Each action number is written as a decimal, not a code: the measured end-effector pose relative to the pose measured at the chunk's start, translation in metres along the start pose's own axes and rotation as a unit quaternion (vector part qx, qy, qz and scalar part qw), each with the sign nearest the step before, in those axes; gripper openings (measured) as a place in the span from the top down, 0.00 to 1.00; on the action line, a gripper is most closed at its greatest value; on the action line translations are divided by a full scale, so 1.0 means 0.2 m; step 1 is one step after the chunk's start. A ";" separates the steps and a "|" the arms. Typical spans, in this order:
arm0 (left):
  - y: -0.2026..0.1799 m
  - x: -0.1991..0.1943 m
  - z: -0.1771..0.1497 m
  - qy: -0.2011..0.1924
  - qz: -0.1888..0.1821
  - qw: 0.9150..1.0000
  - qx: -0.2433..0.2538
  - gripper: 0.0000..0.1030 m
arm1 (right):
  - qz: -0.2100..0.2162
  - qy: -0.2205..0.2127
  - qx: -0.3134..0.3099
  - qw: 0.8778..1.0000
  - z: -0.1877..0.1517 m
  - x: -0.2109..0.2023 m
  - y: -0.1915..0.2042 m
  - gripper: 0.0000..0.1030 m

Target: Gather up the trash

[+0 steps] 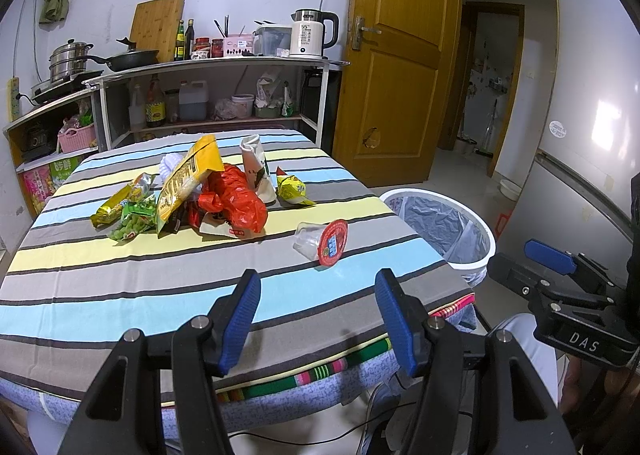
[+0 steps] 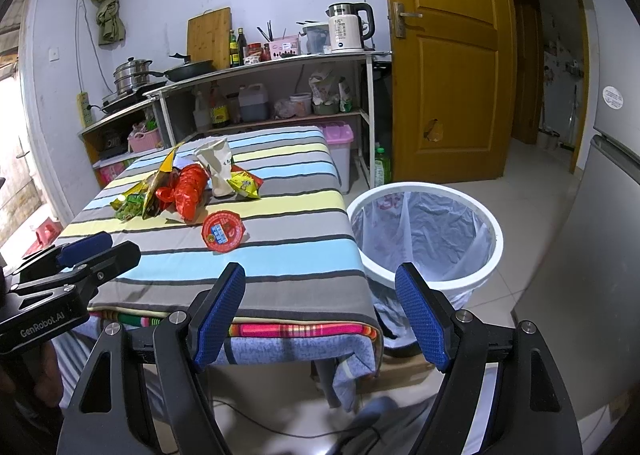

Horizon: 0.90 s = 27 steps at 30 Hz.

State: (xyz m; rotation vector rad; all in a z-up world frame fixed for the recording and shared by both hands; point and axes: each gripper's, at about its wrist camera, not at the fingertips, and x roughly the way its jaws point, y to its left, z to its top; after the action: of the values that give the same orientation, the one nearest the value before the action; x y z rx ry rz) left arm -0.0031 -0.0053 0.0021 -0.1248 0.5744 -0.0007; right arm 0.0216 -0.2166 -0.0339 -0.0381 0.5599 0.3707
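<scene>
Trash lies piled on the striped table [image 1: 120, 295] [image 2: 280, 263]: a yellow snack bag [image 1: 188, 179], a red plastic bag [image 1: 236, 195] [image 2: 188, 187], green wrappers [image 1: 132, 223], a crumpled white paper bag [image 1: 258, 167] [image 2: 218, 165] and a yellow-green packet [image 1: 294, 191] [image 2: 244, 185]. A clear plastic cup with a red lid [image 1: 322, 241] [image 2: 222, 231] lies on its side, closest to me. My left gripper [image 1: 316, 319] hangs open over the table's near edge, empty. My right gripper [image 2: 320, 313] is open and empty past the table's corner, near the white bin [image 1: 444, 231] [image 2: 428, 231].
The bin has a clear liner and stands on the floor right of the table. Behind the table is a shelf unit [image 1: 224, 67] with a kettle, pans, bottles and a cutting board. A wooden door [image 1: 396, 55] and a fridge [image 1: 592, 135] are at the right.
</scene>
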 end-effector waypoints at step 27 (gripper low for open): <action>0.10 0.05 0.02 0.000 -0.001 1.000 -0.019 0.40 | 0.039 0.012 -0.011 0.999 0.04 0.10 0.05 0.25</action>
State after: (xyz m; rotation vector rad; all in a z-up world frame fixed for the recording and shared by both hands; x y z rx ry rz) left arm 0.0066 0.0154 -0.0023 -0.1631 0.5751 0.0092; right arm 0.0384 -0.2003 -0.0381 -0.0428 0.5825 0.4521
